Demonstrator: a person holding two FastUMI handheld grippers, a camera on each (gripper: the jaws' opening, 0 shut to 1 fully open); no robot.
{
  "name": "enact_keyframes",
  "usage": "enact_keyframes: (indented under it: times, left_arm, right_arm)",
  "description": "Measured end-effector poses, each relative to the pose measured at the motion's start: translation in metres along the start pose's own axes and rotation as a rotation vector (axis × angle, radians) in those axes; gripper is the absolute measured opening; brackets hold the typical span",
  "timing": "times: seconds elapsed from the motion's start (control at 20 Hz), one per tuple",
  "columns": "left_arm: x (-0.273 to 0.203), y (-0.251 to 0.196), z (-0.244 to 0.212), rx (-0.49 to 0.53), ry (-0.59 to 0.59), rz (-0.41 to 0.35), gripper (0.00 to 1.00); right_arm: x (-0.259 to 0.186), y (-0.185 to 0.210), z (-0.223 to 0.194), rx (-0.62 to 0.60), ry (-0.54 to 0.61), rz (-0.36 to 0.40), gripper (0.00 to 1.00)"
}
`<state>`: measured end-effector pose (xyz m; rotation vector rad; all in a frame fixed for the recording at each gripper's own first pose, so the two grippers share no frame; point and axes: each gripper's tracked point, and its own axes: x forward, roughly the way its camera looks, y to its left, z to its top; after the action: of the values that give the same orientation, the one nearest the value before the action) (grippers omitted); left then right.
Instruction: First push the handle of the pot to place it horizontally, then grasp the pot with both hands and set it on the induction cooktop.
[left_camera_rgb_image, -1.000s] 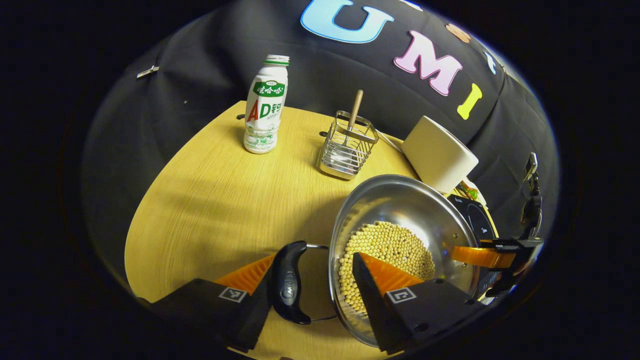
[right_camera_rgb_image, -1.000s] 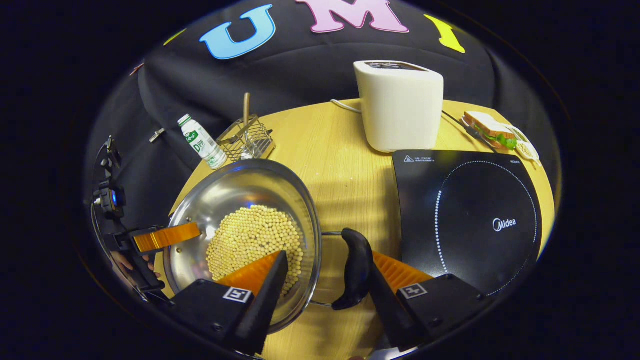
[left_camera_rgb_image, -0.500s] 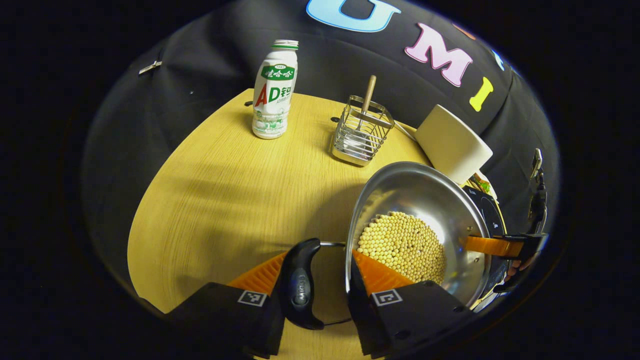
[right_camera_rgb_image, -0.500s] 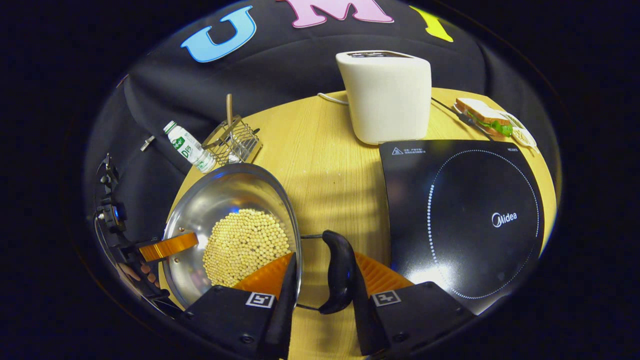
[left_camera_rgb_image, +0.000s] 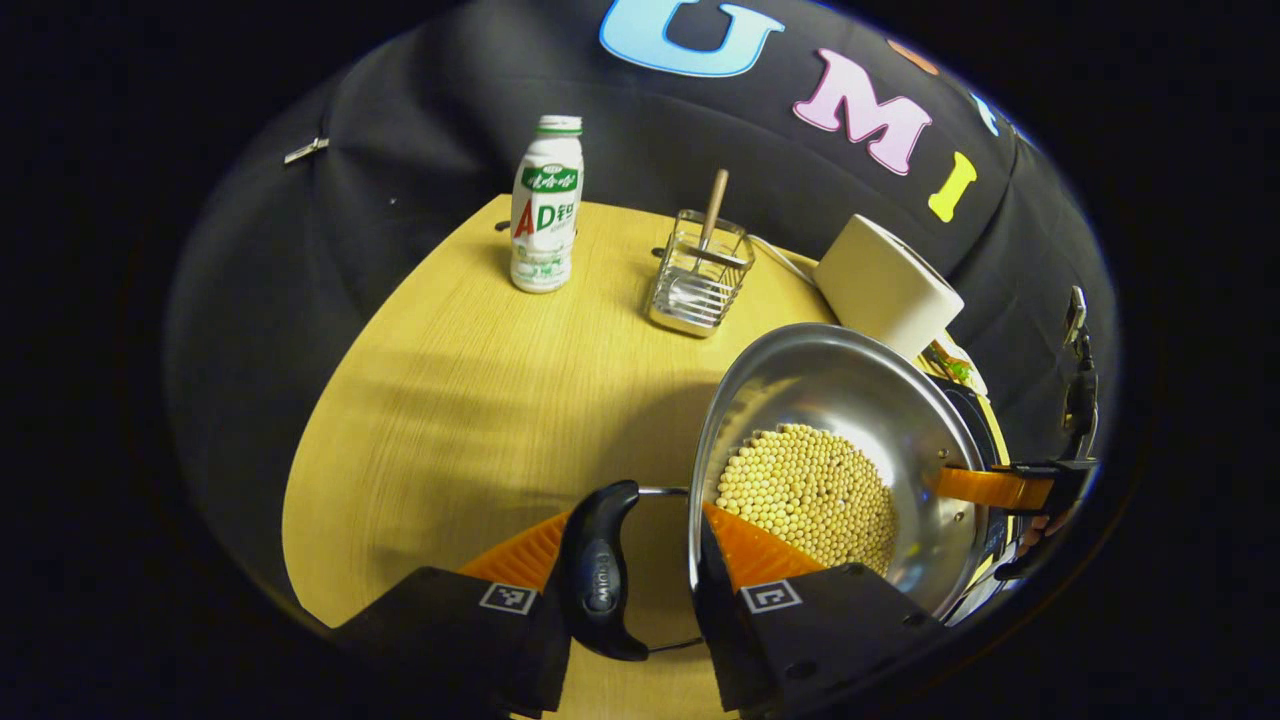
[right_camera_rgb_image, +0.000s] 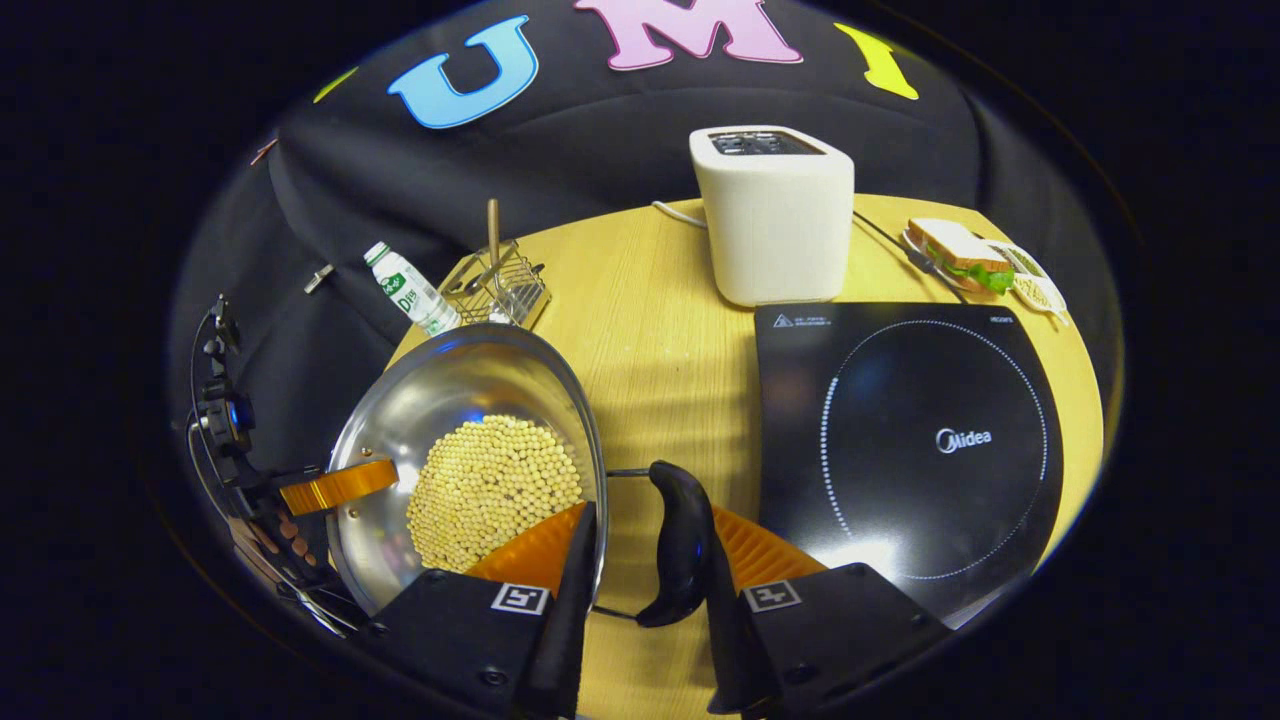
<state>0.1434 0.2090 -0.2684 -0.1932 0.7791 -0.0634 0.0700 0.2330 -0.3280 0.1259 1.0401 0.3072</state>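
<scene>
A steel pot (left_camera_rgb_image: 830, 390) (right_camera_rgb_image: 450, 390) holds a layer of pale beans (left_camera_rgb_image: 805, 490) (right_camera_rgb_image: 495, 485). It hangs between both grippers, over the table to the left of the black induction cooktop (right_camera_rgb_image: 920, 440). My left gripper (left_camera_rgb_image: 640, 520) is shut on one side of the pot. One finger is inside the rim and the other is outside the black side handle (left_camera_rgb_image: 598, 570). My right gripper (right_camera_rgb_image: 650, 515) grips the opposite black handle (right_camera_rgb_image: 680, 545) the same way. Each view also shows a finger of the other gripper on the pot's far side (left_camera_rgb_image: 1000, 488) (right_camera_rgb_image: 340, 485).
A white toaster (right_camera_rgb_image: 775, 215) (left_camera_rgb_image: 885, 285) stands behind the cooktop, and a sandwich (right_camera_rgb_image: 960, 255) lies at the back right. A milk bottle (left_camera_rgb_image: 546, 205) (right_camera_rgb_image: 410, 290) and a wire rack (left_camera_rgb_image: 697, 280) (right_camera_rgb_image: 497, 285) with a wooden-handled tool stand at the back left of the wooden table (left_camera_rgb_image: 450, 400).
Both grippers closed on the pot's rim and handles within the last second. Since then both views have drawn back from the table, as if the pot and grippers have risen a little.
</scene>
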Motion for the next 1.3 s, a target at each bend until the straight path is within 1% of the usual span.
enact_keyframes:
  times: [0.05, 0.2, 0.25, 0.3, 0.35, 0.45, 0.5, 0.55, 0.65, 0.7, 0.75, 1.0, 1.05, 1.15, 1.2, 1.25, 1.3]
  left_arm:
    - [-0.005, -0.009, 0.003, 0.005, -0.006, -0.004, 0.58]
    - [-0.012, -0.038, 0.009, 0.014, -0.009, -0.018, 0.6]
    - [-0.014, -0.05, 0.01, 0.02, -0.012, -0.021, 0.6]
    - [-0.016, -0.063, 0.012, 0.03, -0.011, -0.026, 0.6]
    - [-0.016, -0.076, 0.013, 0.039, -0.01, -0.031, 0.6]
    - [-0.011, -0.104, 0.014, 0.051, -0.001, -0.043, 0.59]
    - [-0.008, -0.119, 0.015, 0.053, 0.004, -0.051, 0.59]
    - [-0.005, -0.134, 0.017, 0.054, 0.005, -0.058, 0.59]
    - [0.003, -0.165, 0.022, 0.07, 0.005, -0.072, 0.59]
    - [0.008, -0.181, 0.026, 0.075, 0.005, -0.08, 0.59]
    - [0.015, -0.197, 0.028, 0.077, 0.008, -0.087, 0.6]
    - [0.043, -0.267, 0.032, 0.11, 0.032, -0.115, 0.59]
    - [0.049, -0.278, 0.034, 0.117, 0.037, -0.119, 0.58]
    - [0.061, -0.296, 0.036, 0.124, 0.041, -0.121, 0.59]
    - [0.066, -0.303, 0.035, 0.123, 0.045, -0.121, 0.59]
    - [0.072, -0.309, 0.034, 0.12, 0.049, -0.119, 0.59]
    - [0.077, -0.314, 0.033, 0.117, 0.053, -0.116, 0.59]
  right_arm:
    - [-0.01, -0.005, 0.004, -0.002, -0.007, -0.001, 0.55]
    - [-0.034, -0.025, 0.015, 0.002, -0.033, -0.008, 0.55]
    - [-0.041, -0.034, 0.018, 0.008, -0.039, -0.011, 0.51]
    - [-0.048, -0.045, 0.018, 0.017, -0.041, -0.014, 0.55]
    - [-0.054, -0.055, 0.019, 0.028, -0.045, -0.018, 0.55]
    - [-0.066, -0.079, 0.021, 0.041, -0.055, -0.033, 0.55]
    - [-0.072, -0.092, 0.023, 0.046, -0.061, -0.04, 0.51]
    - [-0.077, -0.107, 0.027, 0.055, -0.064, -0.047, 0.55]
    - [-0.087, -0.136, 0.036, 0.075, -0.073, -0.061, 0.55]
    - [-0.091, -0.15, 0.041, 0.082, -0.079, -0.069, 0.51]
    - [-0.094, -0.165, 0.046, 0.085, -0.085, -0.078, 0.55]
    - [-0.101, -0.233, 0.058, 0.127, -0.086, -0.118, 0.55]
    - [-0.101, -0.245, 0.058, 0.132, -0.083, -0.124, 0.55]
    - [-0.099, -0.266, 0.062, 0.142, -0.074, -0.131, 0.55]
    - [-0.097, -0.274, 0.064, 0.145, -0.069, -0.133, 0.51]
    - [-0.094, -0.283, 0.066, 0.144, -0.066, -0.134, 0.55]
    - [-0.091, -0.29, 0.067, 0.143, -0.06, -0.133, 0.55]
